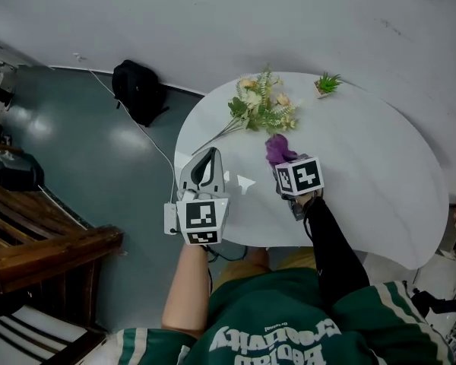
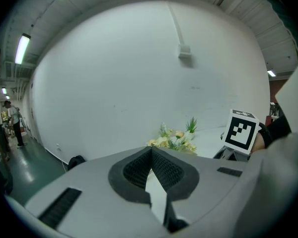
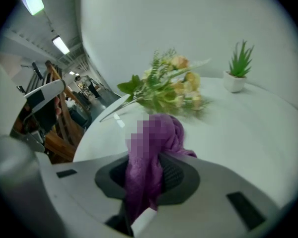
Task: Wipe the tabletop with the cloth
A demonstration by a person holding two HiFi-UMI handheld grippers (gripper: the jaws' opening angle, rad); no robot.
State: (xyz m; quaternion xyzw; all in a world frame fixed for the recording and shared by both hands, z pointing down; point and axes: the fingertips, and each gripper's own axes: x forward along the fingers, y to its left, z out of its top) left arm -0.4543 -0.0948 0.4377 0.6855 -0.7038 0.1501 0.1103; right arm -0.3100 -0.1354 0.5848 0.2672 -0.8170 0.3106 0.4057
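The right tongs (image 3: pixel 151 175) clamp a bunched purple cloth (image 3: pixel 175 133) over the middle of the counter (image 1: pixel 365 166), near the flower spray (image 1: pixel 258 109). The left tongs (image 2: pixel 151 155) are closed and empty at the near edge. A good wipe probably means pressing the cloth flat and sweeping clear of the flowers.

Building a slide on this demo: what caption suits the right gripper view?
Right tool grips a purple cloth; a flower bouquet and small potted plant sit on the white table beyond.
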